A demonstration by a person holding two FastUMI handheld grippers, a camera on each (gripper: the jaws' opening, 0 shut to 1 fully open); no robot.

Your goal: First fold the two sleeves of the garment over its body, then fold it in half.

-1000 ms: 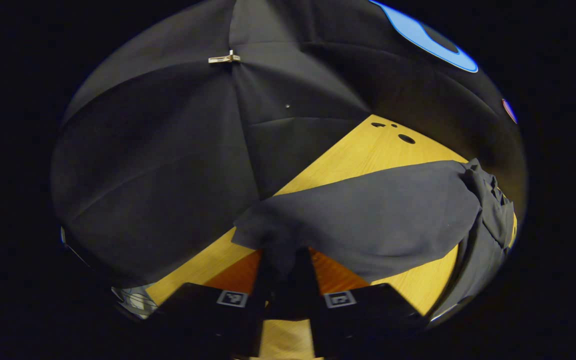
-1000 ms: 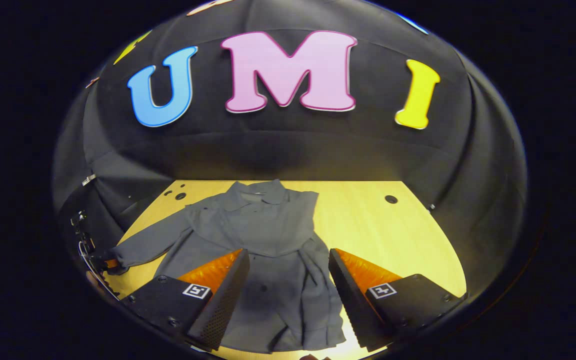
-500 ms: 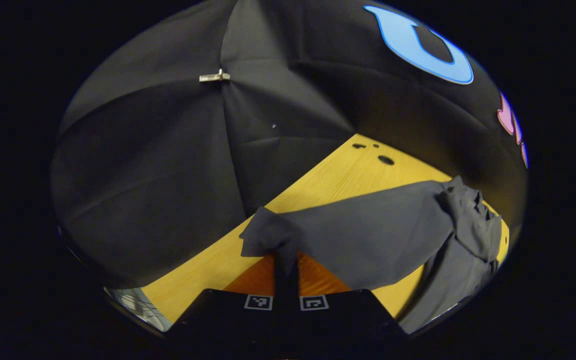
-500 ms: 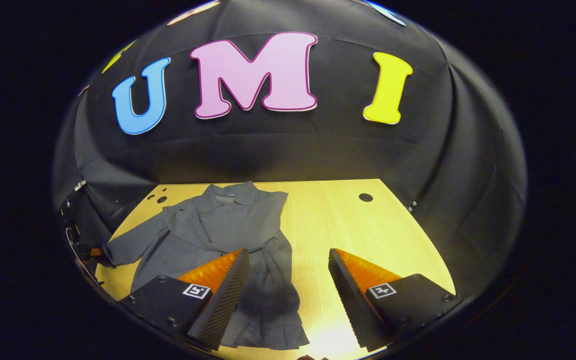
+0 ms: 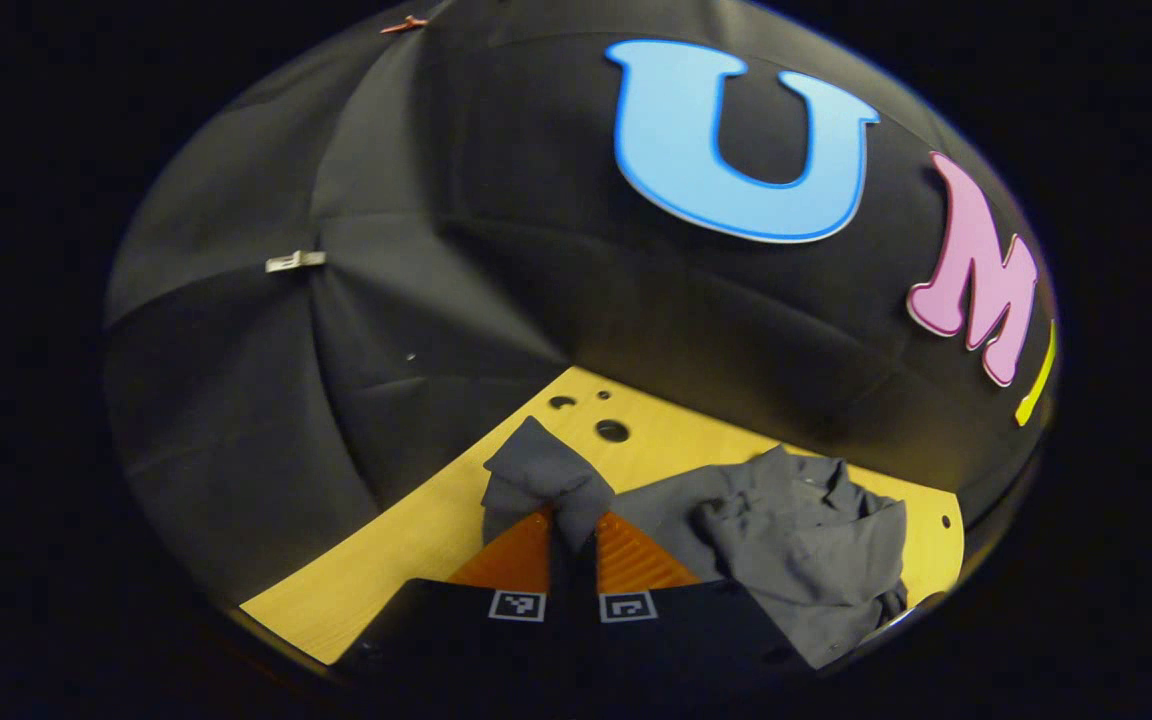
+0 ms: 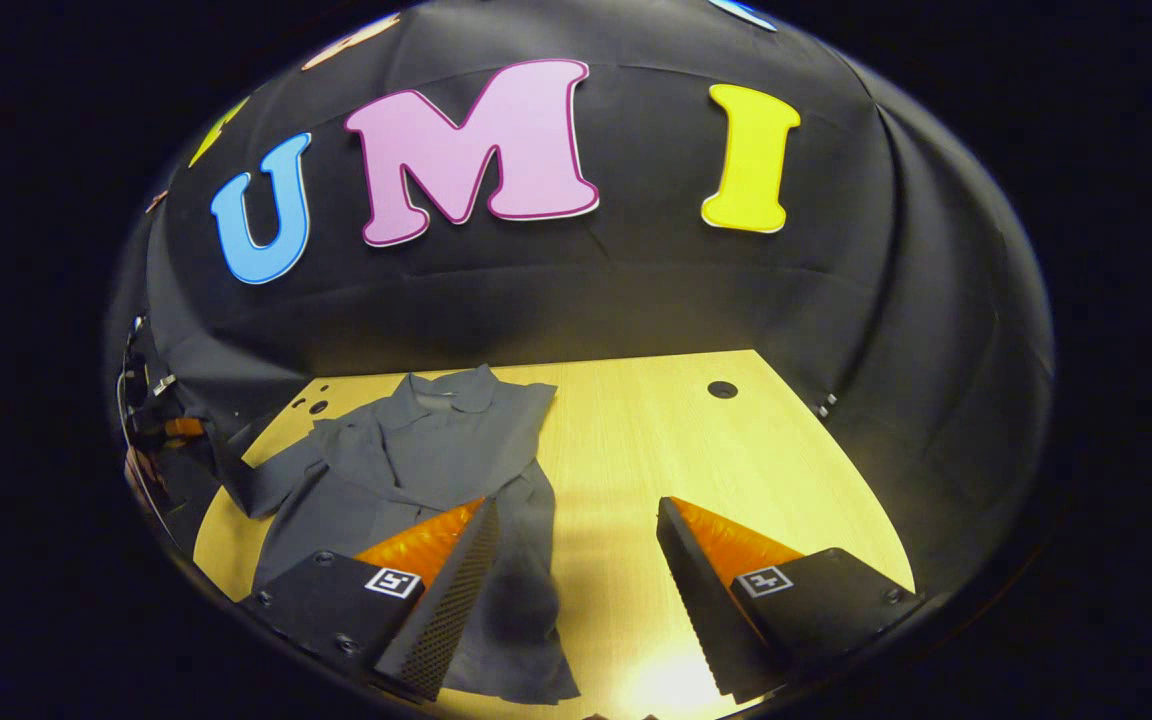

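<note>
A dark grey collared garment (image 6: 416, 460) lies on the wooden table (image 6: 666, 440), collar toward the back wall. Its one sleeve lies folded over the body. In the left gripper view my left gripper (image 5: 572, 530) is shut on the cuff of the other sleeve (image 5: 541, 480), lifted above the table, with the bunched body (image 5: 796, 540) to its right. In the right gripper view that raised sleeve (image 6: 236, 470) stretches up to the left gripper (image 6: 171, 428) at the far left. My right gripper (image 6: 576, 530) is open above the table, with nothing between its fingers, just right of the hem.
Black cloth walls close the table on the back and both sides. Small round holes (image 5: 612, 431) mark the table's back left corner, and another hole (image 6: 722, 389) sits at the back right. Bare wood lies to the right of the garment.
My left gripper has risen and turned toward the garment with the cuff in it, so the sleeve now hangs off the table. My right gripper has drifted right, off the hem.
</note>
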